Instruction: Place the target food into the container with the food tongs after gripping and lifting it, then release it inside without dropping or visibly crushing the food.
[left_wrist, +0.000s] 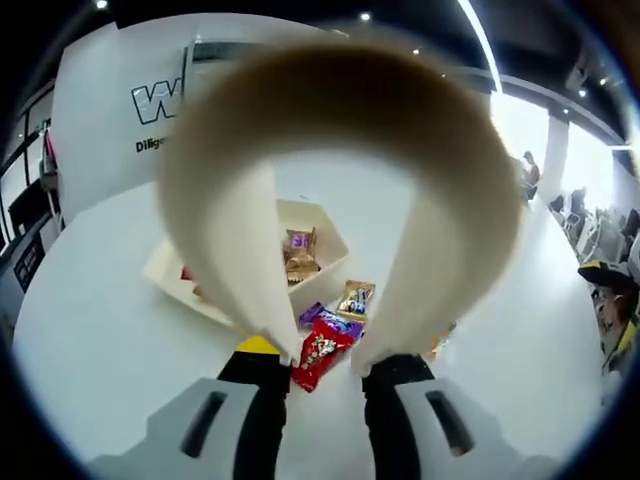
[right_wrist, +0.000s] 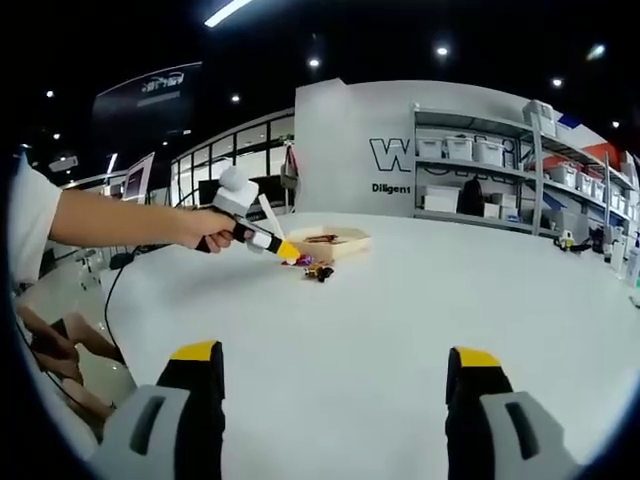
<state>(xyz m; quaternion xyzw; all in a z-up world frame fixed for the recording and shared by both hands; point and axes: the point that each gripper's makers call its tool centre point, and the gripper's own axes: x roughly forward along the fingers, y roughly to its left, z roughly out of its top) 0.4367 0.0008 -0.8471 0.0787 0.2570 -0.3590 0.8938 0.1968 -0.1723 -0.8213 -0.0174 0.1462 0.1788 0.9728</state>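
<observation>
So the tongs (left_wrist: 340, 180) sit clamped in the left gripper (left_wrist: 325, 375), low center of the left gripper view, tips hanging just over the red candy (left_wrist: 322, 352), nothing grabbed yet. Box (left_wrist: 325, 265), mid-frame, already holds a few wrapped sweets; roughly four lie loose beside it. Right gripper (right_wrist: 335, 400), bottom of its view, jaws spread wide, holding nothing. One box, one pair of tongs.

table (right_wrist: 420, 300): big, white | tray (left_wrist: 325, 238): on it, middle | snack packs (left_wrist: 322, 352): on table, 5 o'clock of tray
</observation>
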